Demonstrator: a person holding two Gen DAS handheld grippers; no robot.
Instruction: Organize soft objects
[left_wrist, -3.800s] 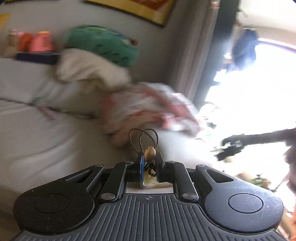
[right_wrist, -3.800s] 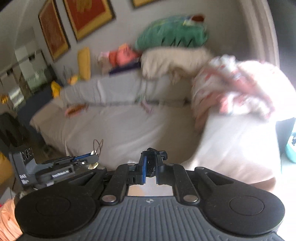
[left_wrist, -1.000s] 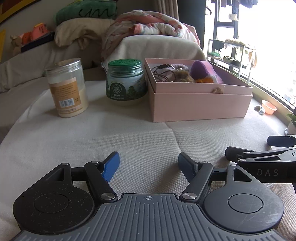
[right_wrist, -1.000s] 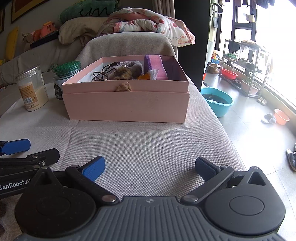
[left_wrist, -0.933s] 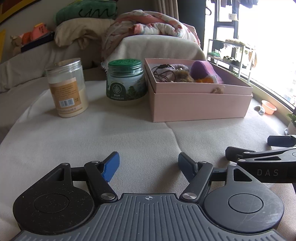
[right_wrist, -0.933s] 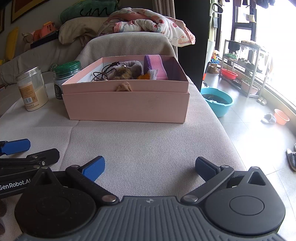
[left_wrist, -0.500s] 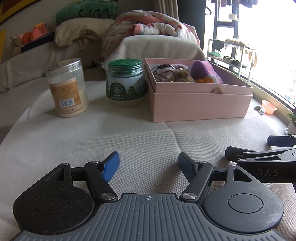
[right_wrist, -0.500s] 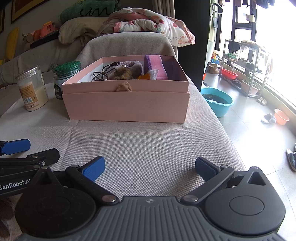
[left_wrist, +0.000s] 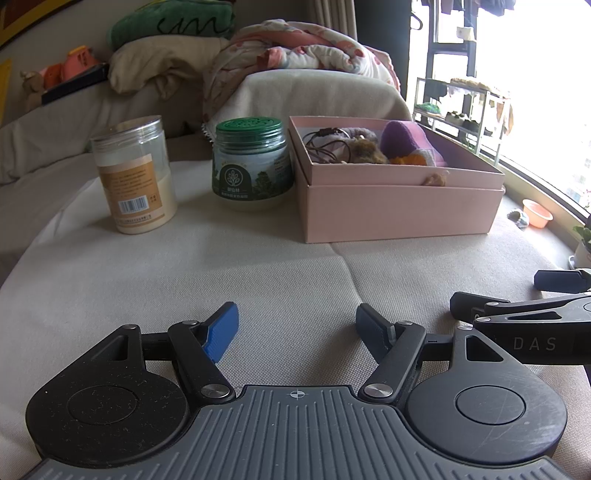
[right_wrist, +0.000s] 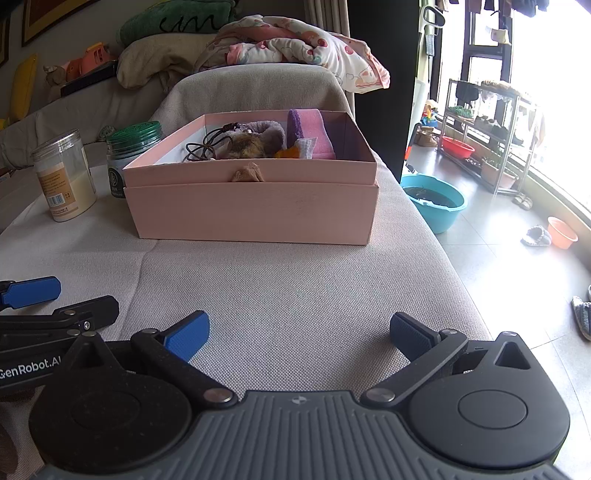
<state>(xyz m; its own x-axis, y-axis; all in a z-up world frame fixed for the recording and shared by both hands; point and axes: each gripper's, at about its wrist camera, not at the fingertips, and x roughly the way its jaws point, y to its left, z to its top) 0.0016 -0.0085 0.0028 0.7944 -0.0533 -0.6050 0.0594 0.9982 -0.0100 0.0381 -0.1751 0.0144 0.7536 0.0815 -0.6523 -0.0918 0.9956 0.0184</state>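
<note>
Soft toys (right_wrist: 255, 144): heaped inside pink box (right_wrist: 255, 214), straight ahead of my right claw (right_wrist: 299, 332), nearer it than my left claw (left_wrist: 295, 325). Both claws spread wide, empty.

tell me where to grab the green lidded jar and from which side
Grip the green-lidded jar across its rounded body just under the lid, coming from the front with the open left gripper. It stands upright; the pink box sits close on its right and the clear jar to its left, so the front looks freest. The body is wide, so the fit is uncertain.
</note>
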